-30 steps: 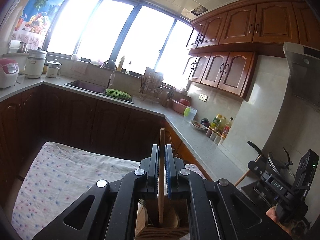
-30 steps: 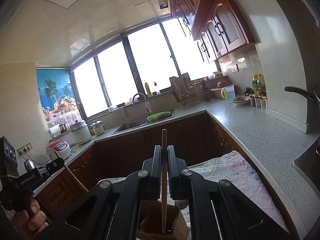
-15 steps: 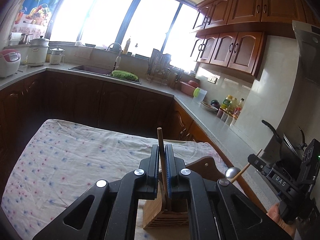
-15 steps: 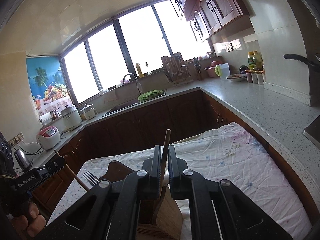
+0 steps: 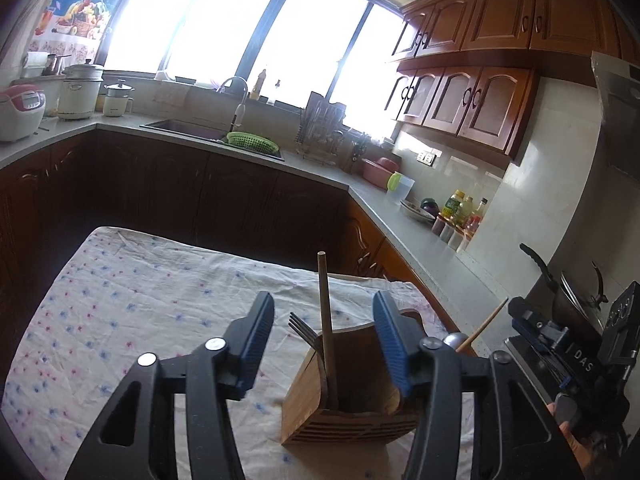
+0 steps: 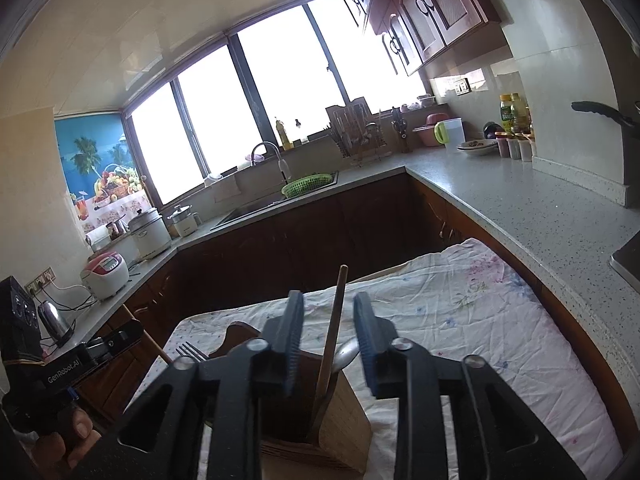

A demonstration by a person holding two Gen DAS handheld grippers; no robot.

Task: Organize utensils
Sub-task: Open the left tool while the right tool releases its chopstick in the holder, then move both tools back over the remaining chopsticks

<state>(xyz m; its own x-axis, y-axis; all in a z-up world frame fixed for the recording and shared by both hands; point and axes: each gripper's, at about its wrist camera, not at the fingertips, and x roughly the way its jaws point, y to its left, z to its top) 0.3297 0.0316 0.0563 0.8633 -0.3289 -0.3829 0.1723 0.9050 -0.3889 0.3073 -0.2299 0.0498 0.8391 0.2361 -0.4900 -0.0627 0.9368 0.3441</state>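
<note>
A wooden utensil holder (image 5: 348, 412) stands on the flowered cloth (image 5: 132, 304). My left gripper (image 5: 324, 332) hangs just above it, its jaws opening. A wooden stick (image 5: 325, 320) stands free between them in the holder, beside a fork (image 5: 302, 326). My right gripper (image 6: 330, 336) is also opening over the holder (image 6: 344, 420). A second wooden stick (image 6: 335, 320) leans loose between its pads, next to a spoon (image 6: 346, 354). The fork (image 6: 190, 352) shows at the left of the right wrist view. Each gripper appears at the edge of the other's view.
A grey L-shaped counter (image 6: 500, 200) runs behind and to the right of the table, with a sink and green basket (image 5: 250, 144), bottles (image 5: 460, 208) and rice cookers (image 5: 20, 112). A pan (image 5: 576, 292) sits on the stove at right. A hand (image 6: 68, 432) holds the left gripper.
Both grippers sank toward the holder with a stick clamped in each. Their jaws have now spread apart and the two sticks stand loose in the holder.
</note>
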